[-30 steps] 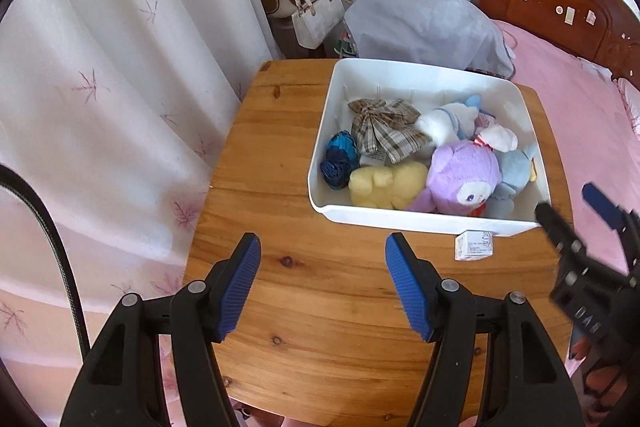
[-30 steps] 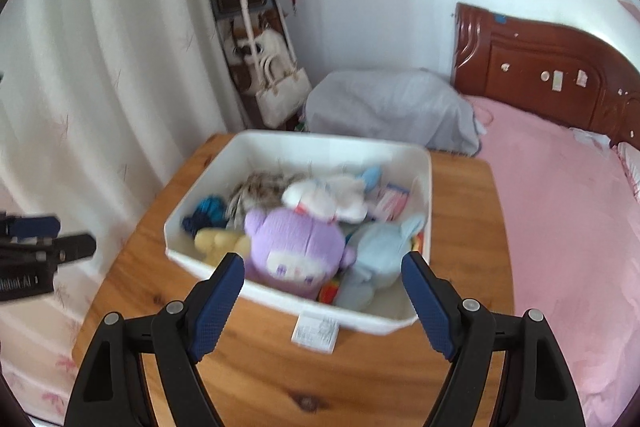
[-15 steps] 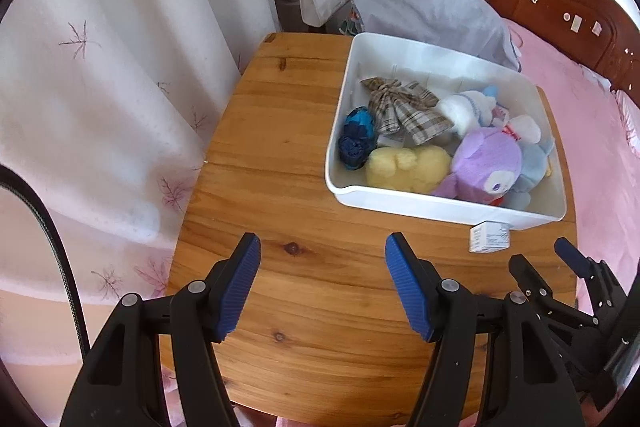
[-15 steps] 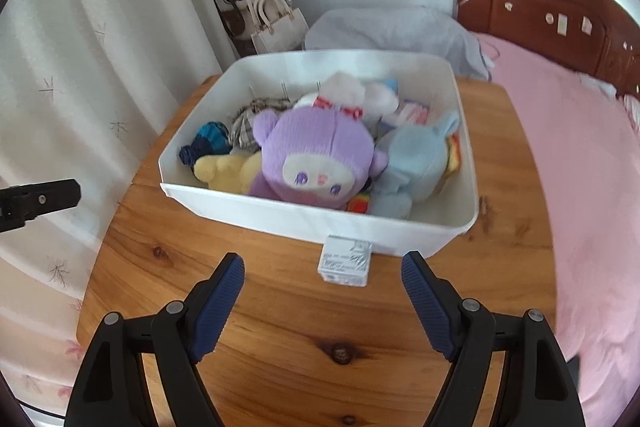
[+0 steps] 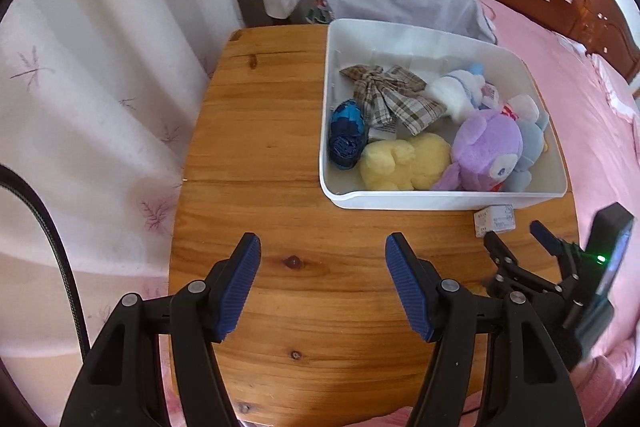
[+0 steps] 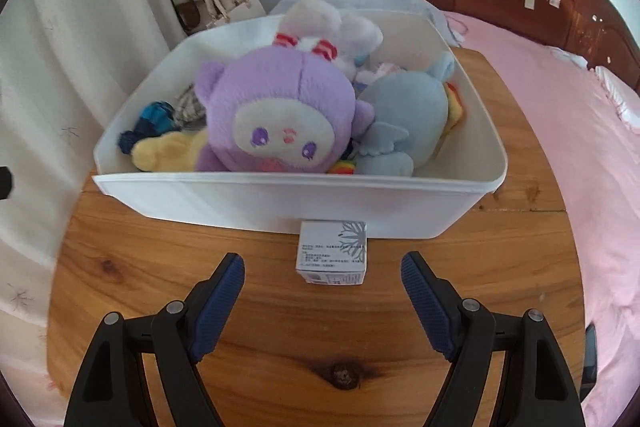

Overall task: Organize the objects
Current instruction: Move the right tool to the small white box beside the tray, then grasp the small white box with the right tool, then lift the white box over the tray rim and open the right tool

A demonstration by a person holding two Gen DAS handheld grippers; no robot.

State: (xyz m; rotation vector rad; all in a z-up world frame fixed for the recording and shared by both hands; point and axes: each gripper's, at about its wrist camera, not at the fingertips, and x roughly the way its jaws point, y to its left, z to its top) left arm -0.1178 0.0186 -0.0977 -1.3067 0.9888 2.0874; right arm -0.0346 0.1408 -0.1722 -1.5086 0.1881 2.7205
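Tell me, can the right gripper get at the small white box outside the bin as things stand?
Probably yes. The right gripper is open, the small white box lies just ahead between its fingers, with only bare table between; the bin sits behind it.

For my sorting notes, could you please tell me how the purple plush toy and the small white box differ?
The purple plush toy is soft and rounded; the small white box is flat-sided with printed text. The toy lies inside the white bin; the box sits outside on the wooden table, against the bin's front wall. The toy looks much larger. Neither is gripped.
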